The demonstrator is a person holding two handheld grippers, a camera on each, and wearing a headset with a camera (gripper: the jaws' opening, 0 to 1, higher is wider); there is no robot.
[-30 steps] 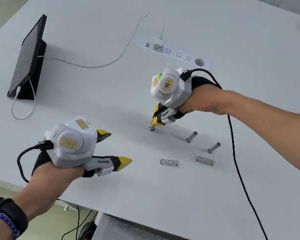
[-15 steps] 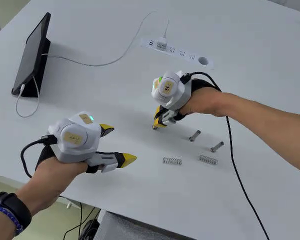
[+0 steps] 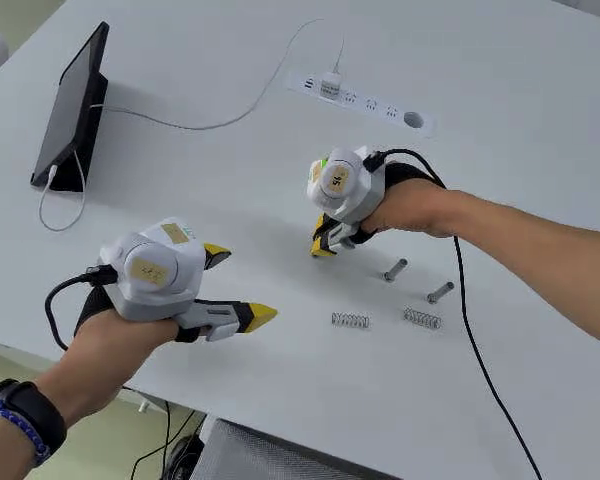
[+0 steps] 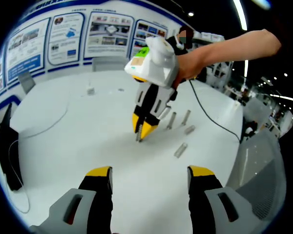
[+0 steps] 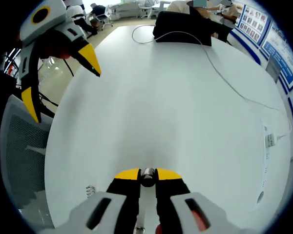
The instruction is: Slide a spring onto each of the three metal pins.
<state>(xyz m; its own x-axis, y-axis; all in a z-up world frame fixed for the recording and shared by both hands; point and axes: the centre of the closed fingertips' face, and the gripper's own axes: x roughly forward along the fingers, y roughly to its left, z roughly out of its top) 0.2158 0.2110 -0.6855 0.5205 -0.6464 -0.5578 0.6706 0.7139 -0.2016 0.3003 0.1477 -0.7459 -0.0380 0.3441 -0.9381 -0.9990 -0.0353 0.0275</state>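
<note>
Fingers of the right gripper (image 3: 324, 247) point down at the counter (image 3: 230, 180) in the head view, their hold too small to tell; two loose pins (image 3: 395, 270) and two springs (image 3: 350, 320) lie just beside. The left gripper view shows the left gripper (image 4: 150, 176), fingers apart and empty. The right gripper view shows its fingers clamped on a third pin (image 5: 147, 176).

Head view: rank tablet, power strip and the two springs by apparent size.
1. Tablet
2. Power strip, though it lies farther from the camera
3. Springs: they look alike, so no ranking between them
</note>
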